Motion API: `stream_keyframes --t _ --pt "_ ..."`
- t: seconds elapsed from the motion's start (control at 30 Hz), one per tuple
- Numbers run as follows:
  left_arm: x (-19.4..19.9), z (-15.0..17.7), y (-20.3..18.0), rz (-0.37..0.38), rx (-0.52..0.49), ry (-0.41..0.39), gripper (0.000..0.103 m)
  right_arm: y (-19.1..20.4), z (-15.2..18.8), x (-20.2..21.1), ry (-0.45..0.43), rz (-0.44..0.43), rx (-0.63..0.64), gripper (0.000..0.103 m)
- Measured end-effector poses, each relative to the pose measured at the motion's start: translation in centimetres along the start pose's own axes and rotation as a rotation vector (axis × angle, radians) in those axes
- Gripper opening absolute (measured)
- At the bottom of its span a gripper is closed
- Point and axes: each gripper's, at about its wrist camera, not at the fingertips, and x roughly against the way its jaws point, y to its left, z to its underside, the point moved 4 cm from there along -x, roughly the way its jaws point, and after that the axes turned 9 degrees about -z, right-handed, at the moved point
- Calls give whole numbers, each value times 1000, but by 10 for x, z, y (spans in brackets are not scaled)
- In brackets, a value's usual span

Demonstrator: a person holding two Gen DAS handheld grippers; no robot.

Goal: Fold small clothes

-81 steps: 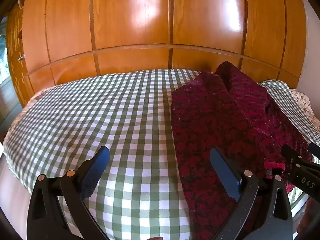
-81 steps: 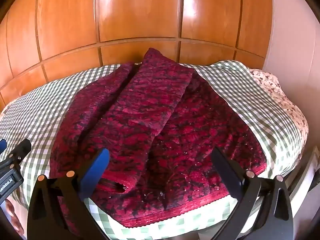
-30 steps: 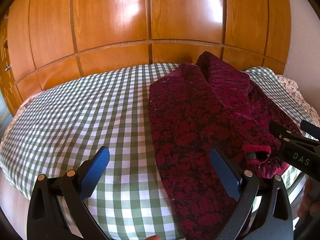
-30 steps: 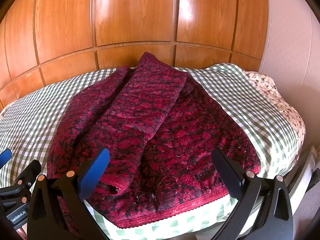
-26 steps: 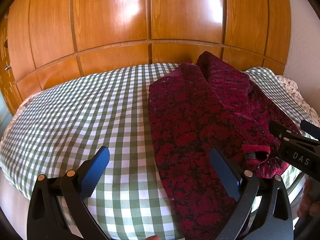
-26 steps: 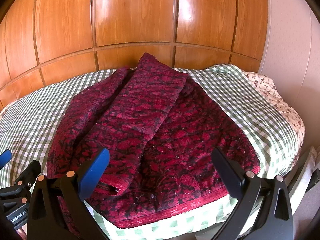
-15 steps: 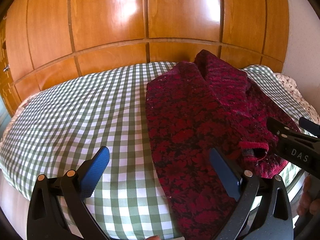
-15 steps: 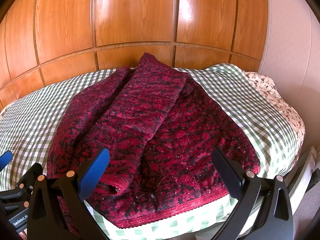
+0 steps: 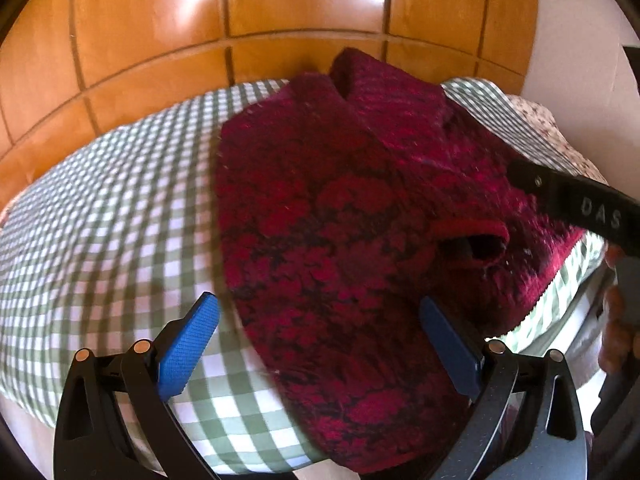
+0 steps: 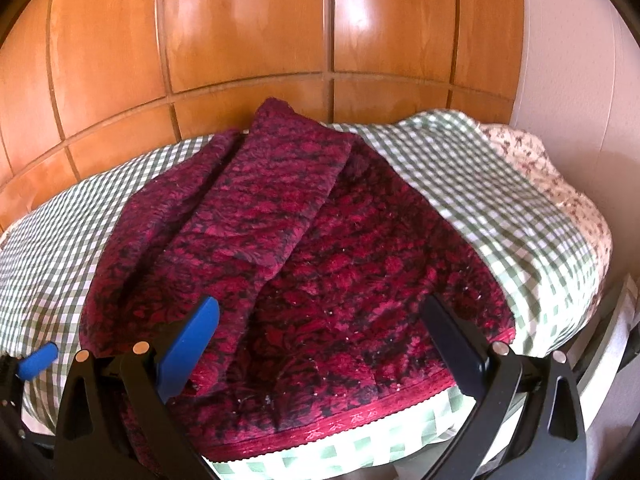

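A dark red patterned garment point(image 9: 344, 232) lies on the green checked bed cover point(image 9: 100, 216), with one sleeve folded across its body point(image 10: 264, 208) and the sleeve cuff point(image 9: 472, 236) near the front. My left gripper point(image 9: 320, 344) is open and empty, just above the garment's near left edge. My right gripper point(image 10: 320, 344) is open and empty over the garment's red hem point(image 10: 340, 424). The right gripper also shows at the right edge of the left wrist view point(image 9: 576, 204).
A wooden panelled headboard point(image 10: 248, 40) runs behind the bed. A white wall point(image 10: 568, 60) stands on the right. A floral sheet point(image 10: 560, 172) shows at the bed's far right corner. The bed's front edge is right below both grippers.
Both grippers have moved forward and down toward the garment's near edge. The left wrist view has swung right, so the garment now fills its middle. Both stay open.
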Motion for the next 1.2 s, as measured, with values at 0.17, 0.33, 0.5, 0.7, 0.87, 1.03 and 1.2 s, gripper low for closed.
stream_keyframes --t 0.17,0.33,0.5,0.7,0.87,1.03,1.2 --pt "-4 6 -7 78 -58 -4 70 2 -1 -20 76 -119 -60 101" --pt "5 7 1 219 -56 -8 3 30 3 -48 212 -300 -83 87" --pt "12 5 40 298 65 5 0 70 12 -54 258 -357 61 55" --pt "18 1 42 303 74 -7 4 74 10 -45 224 -326 159 20" --pt "26 -3 20 361 95 -33 91 69 10 -41 217 -336 187 18" --pt "11 -1 -24 232 -144 -64 61 61 -2 -30 169 -357 186 14" --pt "0 -5 -5 246 -91 -18 21 38 -32 -7 55 -227 312 13"
